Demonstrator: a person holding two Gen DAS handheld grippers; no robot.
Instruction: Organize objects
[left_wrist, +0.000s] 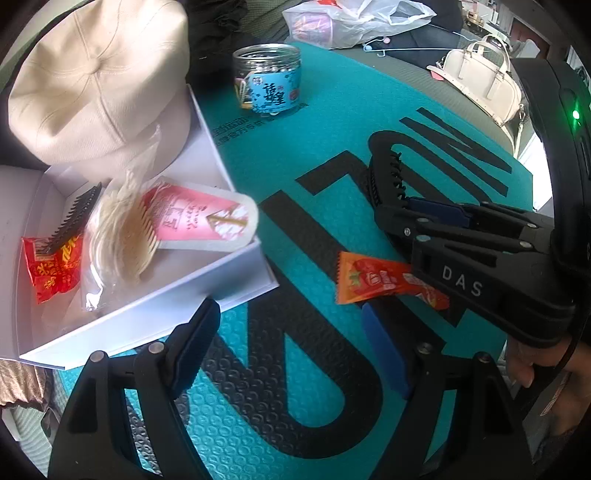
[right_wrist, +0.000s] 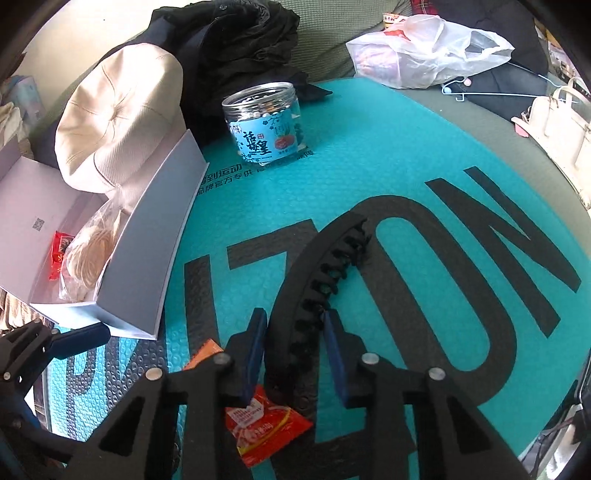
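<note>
- Your right gripper (right_wrist: 295, 350) straddles the black hair clip (right_wrist: 325, 273) on the mat (right_wrist: 369, 155), jaws narrow; pad contact unclear.
- Left gripper (left_wrist: 291, 350) hovers wide, empty, beside the white box (left_wrist: 236, 284), likely the clip's destination.

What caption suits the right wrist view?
Right hand-held gripper straddling a black hair clip on the teal mat, snack packet beneath.

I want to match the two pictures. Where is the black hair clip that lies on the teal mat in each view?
Left wrist view: the black hair clip is right of centre, at the right gripper's tip.
Right wrist view: the clip is in the centre, curving up from between the jaws.
Shared landmark: the blue-labelled jar at the mat's far edge.
</note>
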